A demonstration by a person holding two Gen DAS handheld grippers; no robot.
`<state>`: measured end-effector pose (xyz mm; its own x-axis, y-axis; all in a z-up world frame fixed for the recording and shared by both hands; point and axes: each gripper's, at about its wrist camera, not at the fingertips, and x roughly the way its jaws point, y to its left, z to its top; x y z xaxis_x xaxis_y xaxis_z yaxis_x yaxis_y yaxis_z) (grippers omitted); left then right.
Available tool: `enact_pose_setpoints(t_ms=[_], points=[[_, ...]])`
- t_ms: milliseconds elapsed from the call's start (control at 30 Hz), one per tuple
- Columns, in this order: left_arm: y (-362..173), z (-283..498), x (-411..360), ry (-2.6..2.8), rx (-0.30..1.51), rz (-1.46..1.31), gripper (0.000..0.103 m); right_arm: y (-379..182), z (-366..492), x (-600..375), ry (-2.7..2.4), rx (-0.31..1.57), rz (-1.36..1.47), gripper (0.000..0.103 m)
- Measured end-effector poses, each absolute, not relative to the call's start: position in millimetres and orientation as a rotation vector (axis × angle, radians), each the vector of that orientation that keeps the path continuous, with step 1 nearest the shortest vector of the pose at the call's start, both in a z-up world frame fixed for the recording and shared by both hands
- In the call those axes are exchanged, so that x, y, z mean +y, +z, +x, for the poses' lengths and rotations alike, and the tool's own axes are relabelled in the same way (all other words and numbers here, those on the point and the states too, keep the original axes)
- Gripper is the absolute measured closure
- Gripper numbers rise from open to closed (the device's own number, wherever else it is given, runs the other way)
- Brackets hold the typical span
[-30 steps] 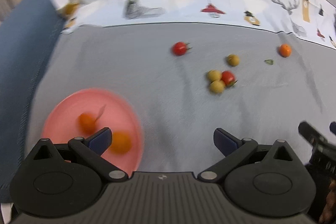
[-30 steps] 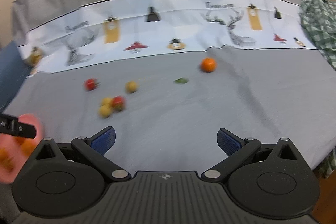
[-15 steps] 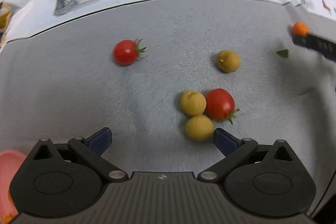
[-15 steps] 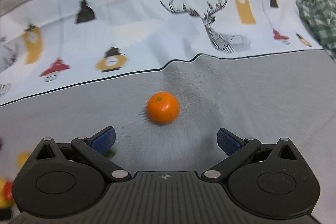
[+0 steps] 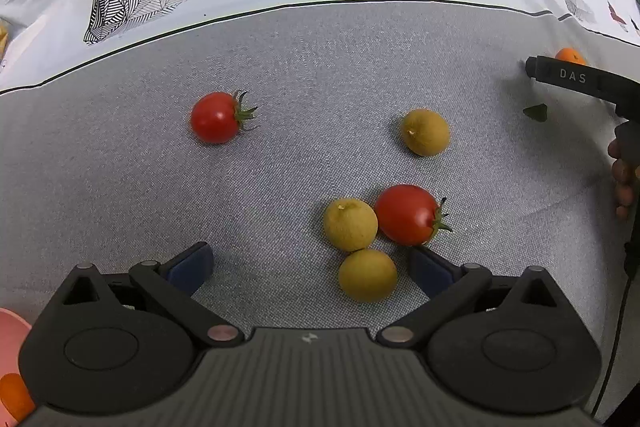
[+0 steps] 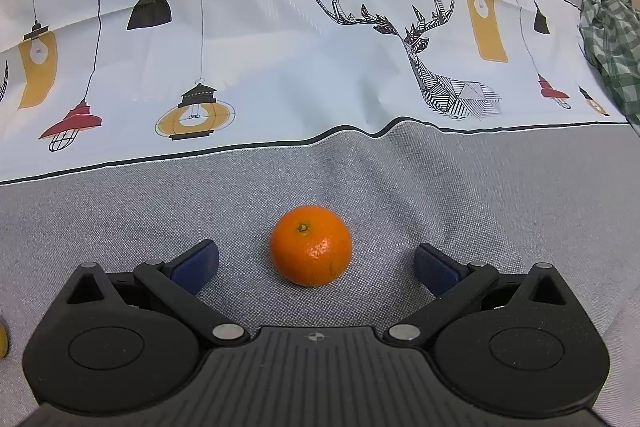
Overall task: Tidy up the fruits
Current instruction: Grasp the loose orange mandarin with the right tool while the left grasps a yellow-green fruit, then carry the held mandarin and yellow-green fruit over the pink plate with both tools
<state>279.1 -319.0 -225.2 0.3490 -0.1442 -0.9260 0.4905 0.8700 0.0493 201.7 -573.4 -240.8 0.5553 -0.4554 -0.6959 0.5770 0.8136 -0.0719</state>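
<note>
Right now your right gripper has its blue-padded fingers spread wide on either side of the small round orange mandarin, which sits on the grey woven cloth between them, touched by neither pad. Your left gripper is likewise spread, low over the cloth, with a yellow-green round fruit just inside its right finger. That fruit touches a second yellow one and a red cherry tomato.
</note>
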Motion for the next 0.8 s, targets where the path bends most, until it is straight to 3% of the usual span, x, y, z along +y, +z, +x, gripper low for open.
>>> enact_pose_setpoints(t_ms=[167, 200, 233, 267, 300, 333, 533, 800], points=[[-224.0, 280.4, -319.2, -0.420, 1.161, 0.345, 0.000, -240.5, 202.0, -572.9, -0.617, 0.765, 0.167, 0.001], [-223.1, 280.2, -319.1, -0.415, 1.163, 0.345, 0.004, -240.5, 201.9, -572.7, -0.616, 0.765, 0.164, 0.001], [-220.9, 278.9, -319.3, -0.416, 1.154, 0.347, 0.009, -239.9, 201.9, -571.8, -0.614, 0.770, 0.155, 0.007], [-215.4, 275.5, -319.1, -0.428, 1.126, 0.346, 0.037, -237.5, 200.6, -568.8, -0.611, 0.765, 0.143, 0.037], [-207.7, 269.8, -319.8, -0.451, 1.087, 0.356, 0.078, -234.7, 199.4, -565.6, -0.601, 0.752, 0.129, 0.058], [-202.9, 265.6, -321.7, -0.468, 1.069, 0.378, 0.077, -232.2, 200.0, -561.0, -0.593, 0.759, 0.099, 0.063], [-184.1, 252.9, -308.8, -0.526, 1.033, 0.324, 0.077, -220.7, 187.6, -555.8, -0.586, 0.770, 0.195, 0.064], [-141.0, 220.3, -261.4, -0.474, 0.993, 0.256, 0.077, -165.8, 122.9, -504.3, -0.526, 0.683, 0.284, 0.064]])
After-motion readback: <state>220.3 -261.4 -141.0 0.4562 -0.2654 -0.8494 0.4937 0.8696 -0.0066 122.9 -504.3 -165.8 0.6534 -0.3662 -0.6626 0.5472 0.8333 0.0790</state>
